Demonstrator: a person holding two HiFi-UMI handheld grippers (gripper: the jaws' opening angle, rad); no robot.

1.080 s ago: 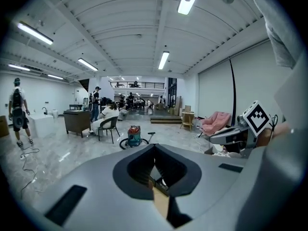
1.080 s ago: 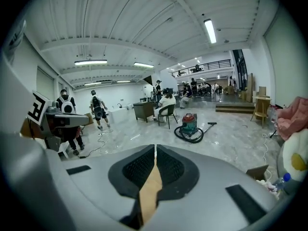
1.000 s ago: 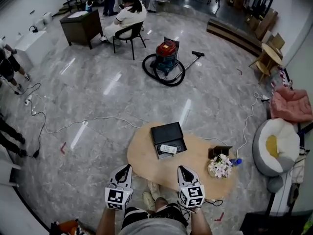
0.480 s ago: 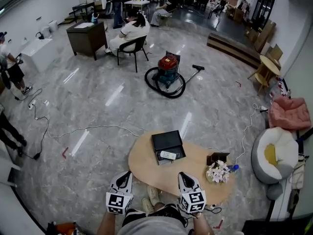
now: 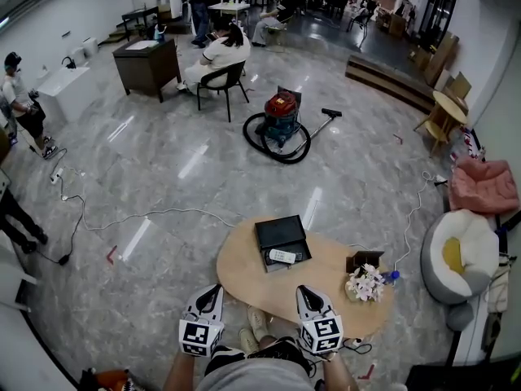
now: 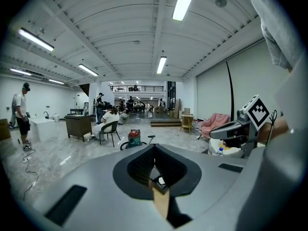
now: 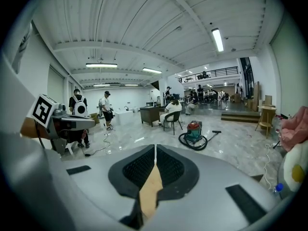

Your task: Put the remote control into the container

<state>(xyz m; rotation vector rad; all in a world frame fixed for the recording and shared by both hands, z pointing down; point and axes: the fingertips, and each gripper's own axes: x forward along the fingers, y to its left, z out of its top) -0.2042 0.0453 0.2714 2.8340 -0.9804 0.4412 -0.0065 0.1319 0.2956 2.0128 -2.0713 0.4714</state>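
The remote control [image 5: 282, 257] lay inside the open black container [image 5: 278, 231] on the oval wooden surface [image 5: 244, 271] — white against the dark interior. Both tools were at the near edge, well apart from the box. The left hand-held gripper [image 5: 213, 288] had its jaws together with nothing between them; the right hand-held gripper [image 5: 303, 290] was likewise closed and empty. A flower bunch [image 5: 366, 282] stood toward the surface's right end.
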